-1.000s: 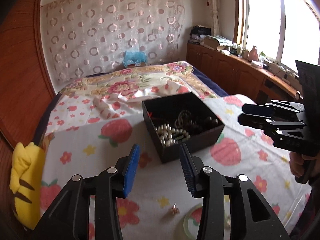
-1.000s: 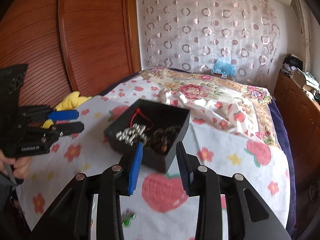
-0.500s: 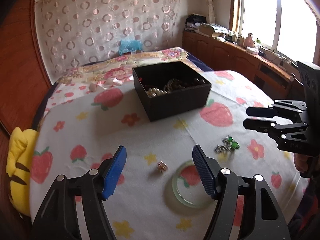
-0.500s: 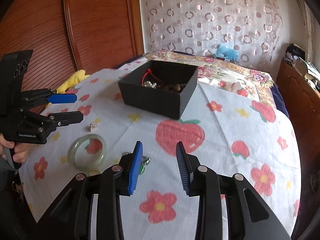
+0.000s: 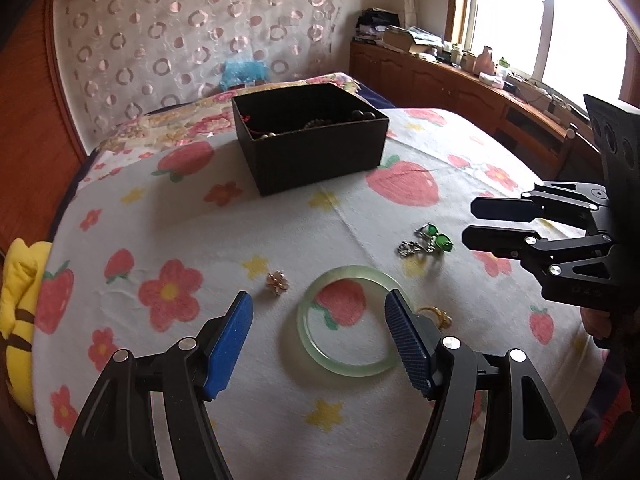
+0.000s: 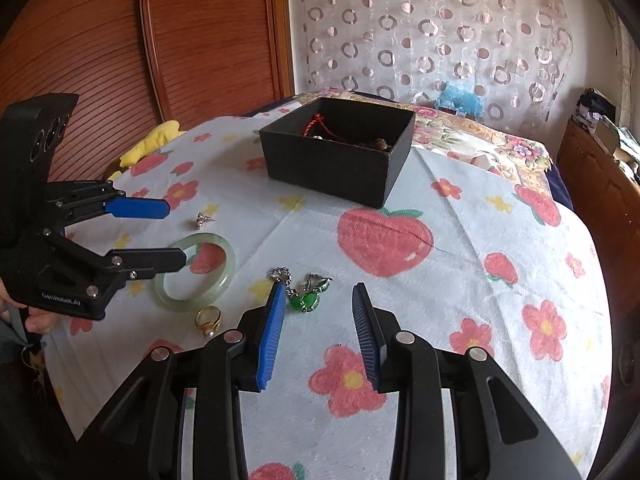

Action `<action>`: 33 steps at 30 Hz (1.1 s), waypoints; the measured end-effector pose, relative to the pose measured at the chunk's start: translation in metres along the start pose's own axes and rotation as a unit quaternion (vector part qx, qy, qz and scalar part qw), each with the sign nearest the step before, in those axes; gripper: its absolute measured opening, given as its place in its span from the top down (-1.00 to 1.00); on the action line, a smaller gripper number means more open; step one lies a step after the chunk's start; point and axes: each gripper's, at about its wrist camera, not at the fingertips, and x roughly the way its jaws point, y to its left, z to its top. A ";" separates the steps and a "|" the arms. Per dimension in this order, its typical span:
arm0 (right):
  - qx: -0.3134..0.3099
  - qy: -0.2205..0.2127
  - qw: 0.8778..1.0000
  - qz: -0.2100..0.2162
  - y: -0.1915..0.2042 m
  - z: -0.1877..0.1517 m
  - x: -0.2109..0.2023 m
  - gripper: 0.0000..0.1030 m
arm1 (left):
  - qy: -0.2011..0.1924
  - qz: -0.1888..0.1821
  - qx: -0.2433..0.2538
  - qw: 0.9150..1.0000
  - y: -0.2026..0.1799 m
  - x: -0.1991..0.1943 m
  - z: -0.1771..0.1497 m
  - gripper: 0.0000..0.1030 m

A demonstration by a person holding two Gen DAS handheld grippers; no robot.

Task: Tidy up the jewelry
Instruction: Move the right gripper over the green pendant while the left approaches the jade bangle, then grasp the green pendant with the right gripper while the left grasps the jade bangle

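Note:
A black open box point(image 5: 310, 136) point(image 6: 340, 156) holding beads and a red cord stands at the far side of the cloth. A pale green bangle point(image 5: 349, 321) point(image 6: 196, 270) lies flat near me. A small silver-pink stud point(image 5: 277, 282) point(image 6: 201, 220) lies left of it, green-stone earrings point(image 5: 430, 240) point(image 6: 306, 294) to its right, and a gold ring point(image 5: 434, 316) point(image 6: 209, 320) beside it. My left gripper point(image 5: 318, 340) point(image 6: 174, 234) is wide open, low over the bangle. My right gripper point(image 6: 318, 332) point(image 5: 472, 220) is open and empty just behind the green earrings.
The white cloth point(image 6: 460, 280) with strawberries and flowers covers the surface. A yellow plush toy point(image 5: 16, 320) lies at the left edge. A bed with a floral cover point(image 6: 500, 140) and a wooden cabinet point(image 5: 460, 84) stand behind.
Both grippers have pulled back from the box and dropped toward the loose jewelry near the front. My left gripper has opened wider and now straddles the bangle.

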 end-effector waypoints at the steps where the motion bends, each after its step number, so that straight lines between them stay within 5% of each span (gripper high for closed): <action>1: 0.001 0.001 1.000 0.001 0.000 0.000 0.000 0.28 | 0.001 -0.004 0.000 1.000 -0.001 0.001 -0.001 -0.27; 33: -0.022 0.039 0.999 -0.006 0.004 0.001 0.022 0.28 | 0.022 -0.025 0.016 0.999 -0.019 0.016 -0.006 -0.28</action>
